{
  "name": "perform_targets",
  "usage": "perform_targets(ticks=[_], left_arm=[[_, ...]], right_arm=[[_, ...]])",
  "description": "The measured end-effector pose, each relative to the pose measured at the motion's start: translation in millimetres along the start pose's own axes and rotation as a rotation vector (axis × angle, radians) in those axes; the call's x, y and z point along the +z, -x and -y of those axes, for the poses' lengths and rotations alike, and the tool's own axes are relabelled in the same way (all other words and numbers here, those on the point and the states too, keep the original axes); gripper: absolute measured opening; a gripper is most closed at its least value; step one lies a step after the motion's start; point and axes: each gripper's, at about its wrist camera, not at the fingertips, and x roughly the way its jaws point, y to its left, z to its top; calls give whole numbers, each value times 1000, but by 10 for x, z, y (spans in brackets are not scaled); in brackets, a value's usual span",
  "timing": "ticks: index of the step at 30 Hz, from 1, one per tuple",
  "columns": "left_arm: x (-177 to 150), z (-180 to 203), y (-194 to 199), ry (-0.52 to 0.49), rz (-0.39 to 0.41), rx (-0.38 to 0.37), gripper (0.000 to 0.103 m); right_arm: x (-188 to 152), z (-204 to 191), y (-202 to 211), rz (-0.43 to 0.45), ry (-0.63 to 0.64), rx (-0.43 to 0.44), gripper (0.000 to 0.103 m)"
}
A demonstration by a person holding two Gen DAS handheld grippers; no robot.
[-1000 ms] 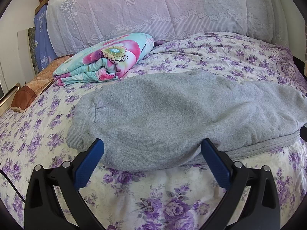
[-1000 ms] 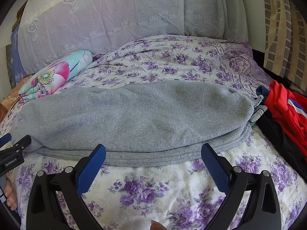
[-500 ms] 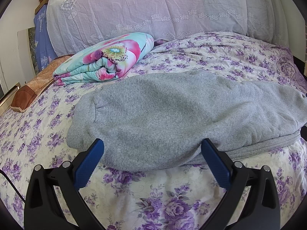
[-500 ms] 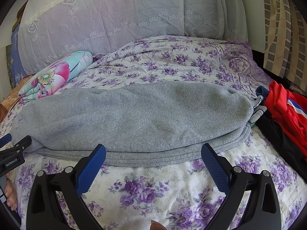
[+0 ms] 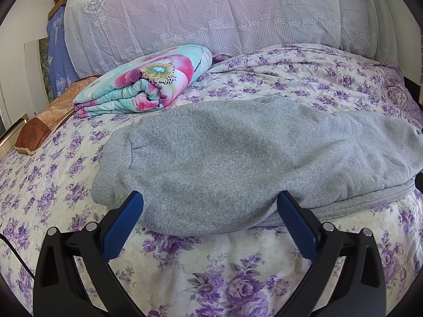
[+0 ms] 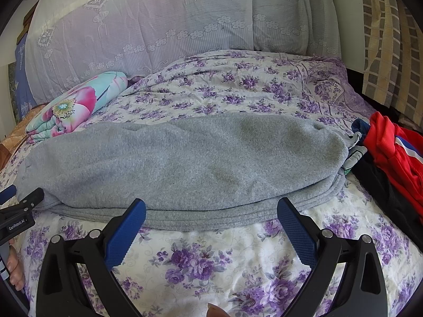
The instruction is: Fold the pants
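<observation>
Grey fleece pants (image 5: 238,163) in a thick folded stack, left claw (image 5: 210,215) and right claw (image 6: 211,219) released.

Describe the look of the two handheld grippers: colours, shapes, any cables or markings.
Both the left gripper and the right gripper are matte black, with angular linkage arms, silver pivot pins and two flat blue fingers with textured, saw-edged pads. A thin black cable trails off at the left gripper's side. In the right wrist view, the left gripper's body bears white lettering, apparently "GenRobot.AI".
</observation>
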Motion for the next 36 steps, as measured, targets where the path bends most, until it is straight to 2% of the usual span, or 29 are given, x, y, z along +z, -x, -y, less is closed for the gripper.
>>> perform_targets(ticks=[10,13,18,22,26,29,33,36], left_arm=[[-3,-5,-8,2,-5,-4,99],[-9,-58,-74,16,-46,-34,99],[-37,-237,-308,96,-176,-148,99],[-71,-340,-436,157,-235,-223,99],[-67,-430,-438,202,-257,-289,99],[-115,-528,-343,261,-283,-377,99],[-316,-704,-334,380,-386,-512,99],[-363,-771,-290,428,-364,-532,99]], right_arm=[[-9,12,-6,-7,3,-1,99],[-35,59,-113,-49,2,-21,99],[-89,198,-383,-176,-54,-27,99],[-165,258,-536,-258,-93,-13,99],[-219,248,-534,-275,-74,6,99],[-267,276,-486,-277,-74,30,100],[-288,294,-445,-279,-79,50,100],[-280,336,-435,-270,-102,71,100]])
